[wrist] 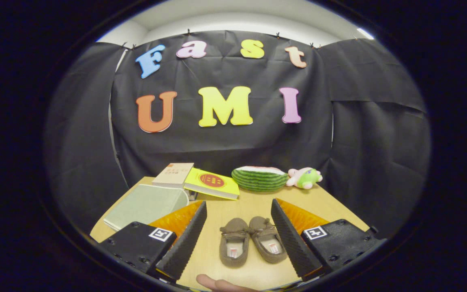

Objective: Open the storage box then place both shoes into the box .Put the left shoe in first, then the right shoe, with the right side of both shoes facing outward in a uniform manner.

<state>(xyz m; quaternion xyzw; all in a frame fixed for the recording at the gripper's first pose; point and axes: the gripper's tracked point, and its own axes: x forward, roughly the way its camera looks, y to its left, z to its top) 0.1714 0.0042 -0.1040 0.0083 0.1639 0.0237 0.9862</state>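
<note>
- Gripper [238, 227] hangs above the surface [253, 202]; fingers spread wide, holding nothing.
- Two shoes: slipper-style brown moccasins, side by side and touching at the laces, lower centre of the frame, between the fingers. Toes point away from the camera. As seen, left shoe [233, 242] and right shoe [269, 239].
- Handling, my read: light, soft upper, will squash under pinch; sole likely stiffer. Best hold looks like the heel collar or the side wall across the opening, not the bow.
- One storage box [146, 206]: grey-green, fabric-looking, lid closed, left of the shoes and partly behind the left finger. Probably light; may slide when the lid is lifted. Can't see a latch or handle.
- Not started: box needs opening first.
- Clutter at the far edge, centre frame: two books, tan book [174, 174] and yellow book [212, 183]; one watermelon toy [259, 179]; one plush toy [304, 177].
- One fingertip of a person [217, 284] at bottom centre.
</note>
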